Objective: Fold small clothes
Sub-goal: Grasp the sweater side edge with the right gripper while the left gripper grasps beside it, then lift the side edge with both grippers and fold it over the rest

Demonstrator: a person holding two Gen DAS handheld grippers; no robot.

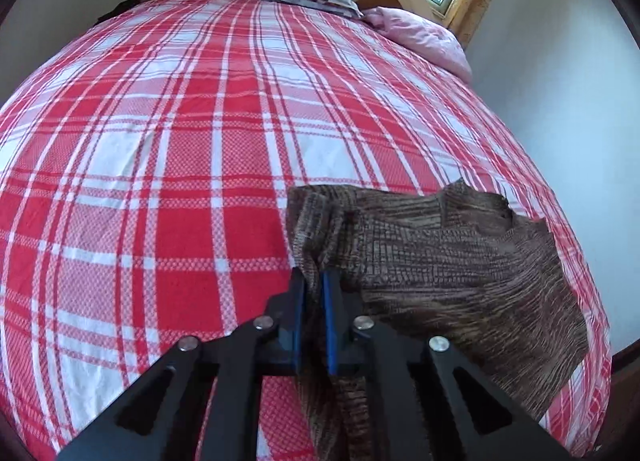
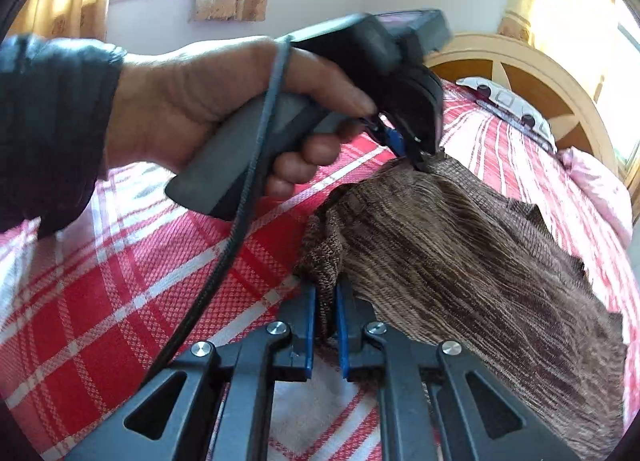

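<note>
At the far left of the right wrist view a dark sleeve (image 2: 48, 129) leads to the person's hand (image 2: 208, 109), wrapped round the grip of the left tool (image 2: 420, 159), whose tips are clenched on the far corner of the brown knit garment (image 2: 460, 253). Nearer the camera, the right tool (image 2: 325, 301) is clenched on the bunched near corner of the same edge. The left wrist view agrees: the left tool (image 1: 314, 285) pinches a gathered fold of the garment (image 1: 440, 261), and the rest spreads out to the right over the red-and-white checked bed (image 1: 160, 141). The cloth lies mostly flat on the bed toward its right side, a little rumpled, with one edge pinched at two points. As I judge it, the fold is only being set up: both corners are gripped, but no layer has yet been carried over, so the folding itself is still to do.
</note>
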